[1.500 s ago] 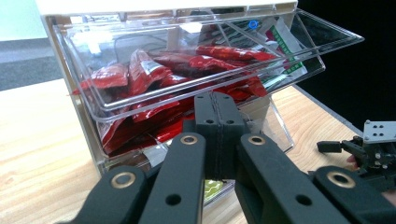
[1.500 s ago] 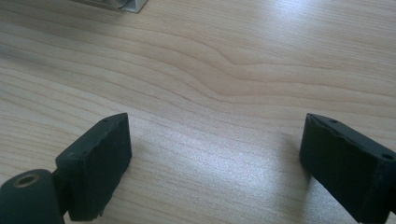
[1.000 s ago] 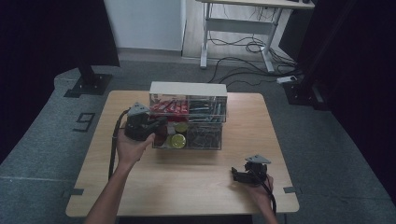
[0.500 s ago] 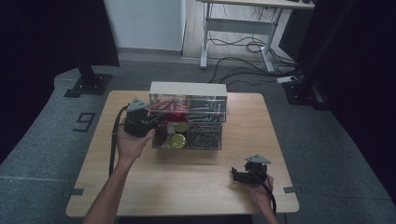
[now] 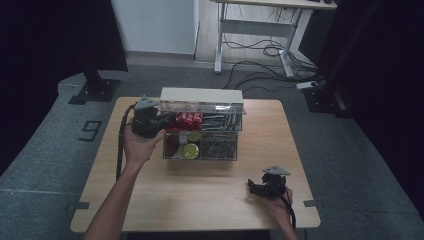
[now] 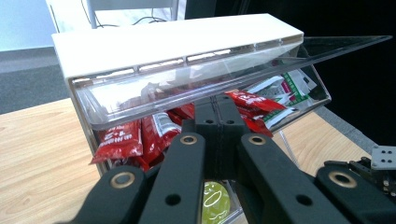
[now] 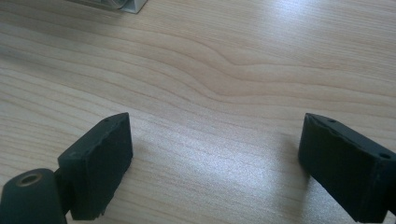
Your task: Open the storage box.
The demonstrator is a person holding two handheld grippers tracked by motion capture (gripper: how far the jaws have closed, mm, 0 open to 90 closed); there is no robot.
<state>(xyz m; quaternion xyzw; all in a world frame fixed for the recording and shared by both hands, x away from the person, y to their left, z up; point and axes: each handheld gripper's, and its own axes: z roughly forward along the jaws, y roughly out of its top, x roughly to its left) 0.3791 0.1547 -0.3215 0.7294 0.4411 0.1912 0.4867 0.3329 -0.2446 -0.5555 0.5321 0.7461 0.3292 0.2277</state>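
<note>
Organizer box (image 5: 201, 131), clear hard plastic with a white opaque back block, is sitting in the upper middle of the high view on a pale wood-grain table (image 5: 200, 195). Its transparent lid (image 6: 261, 56) is standing raised, slanting across the upper half of the left gripper view, glossy and flat. Red foil sachets (image 6: 140, 135) are lying in the box's upper-left compartment, green-and-white packets (image 6: 289, 88) further right, a round yellow-green item (image 5: 190, 150) in a front compartment.

Left gripper (image 5: 162, 120), matte black, is pointing into the box's left end from the centre-left of the high view; in the left gripper view (image 6: 217, 116) its two jaws are pressing flat together under the lid, right at the red sachets, nothing visible between them. Whether the tips are touching a sachet can't be told.

Right gripper (image 7: 215, 154) is lying low over bare table at the lower right of the high view (image 5: 252, 187), well apart from the box, jaws spread wide and gripping nothing; pads are blocky, rough-edged black rubber.

Grey floor, a desk frame (image 5: 255, 30) and loose cables (image 5: 265, 50) are filling the upper frame.
</note>
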